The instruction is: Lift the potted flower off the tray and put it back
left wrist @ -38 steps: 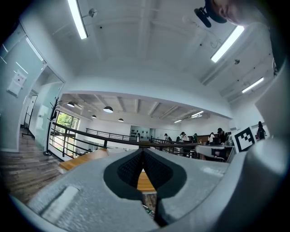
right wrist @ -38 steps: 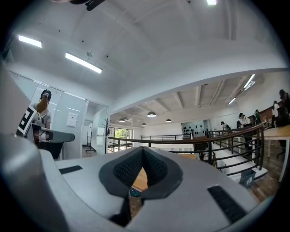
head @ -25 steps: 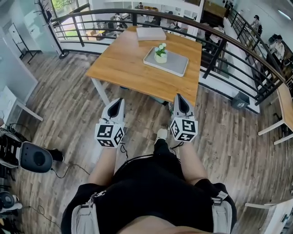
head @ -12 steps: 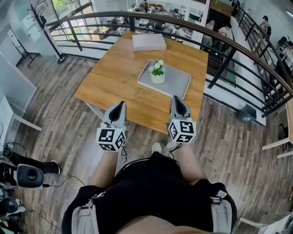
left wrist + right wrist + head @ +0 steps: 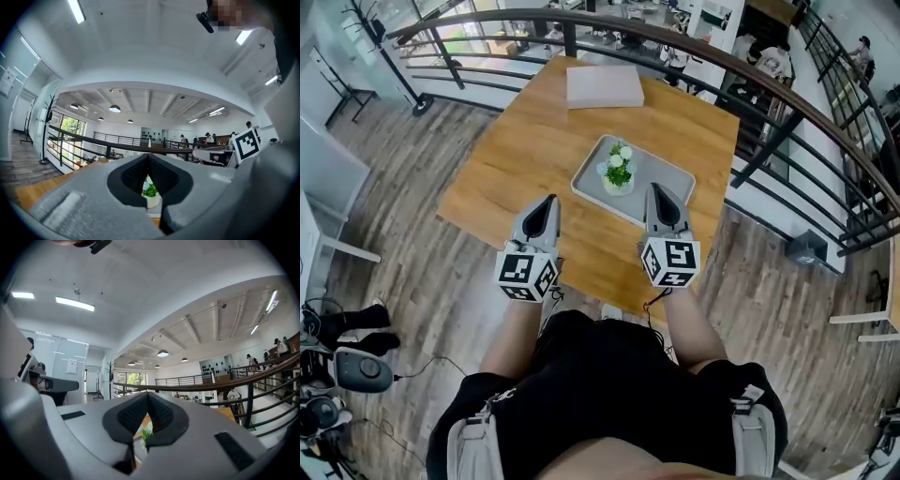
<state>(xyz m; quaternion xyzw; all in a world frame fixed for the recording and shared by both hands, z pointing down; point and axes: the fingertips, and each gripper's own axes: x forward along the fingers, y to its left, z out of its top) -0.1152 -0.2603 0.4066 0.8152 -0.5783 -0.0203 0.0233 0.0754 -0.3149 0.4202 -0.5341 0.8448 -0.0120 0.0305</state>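
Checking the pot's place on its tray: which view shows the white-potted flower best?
The head view: the white-potted flower stands whole on the grey rectangular tray. Both gripper views show only a sliver through their jaws' gap.

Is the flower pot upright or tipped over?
Upright: the pot stands on its base on the tray, with the flowers on top.

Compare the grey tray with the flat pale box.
The tray carries the potted flower; the box has a bare top. The tray is grey and rimmed; the box is paler. The tray lies nearer the person than the box. Both lie flat on the table.
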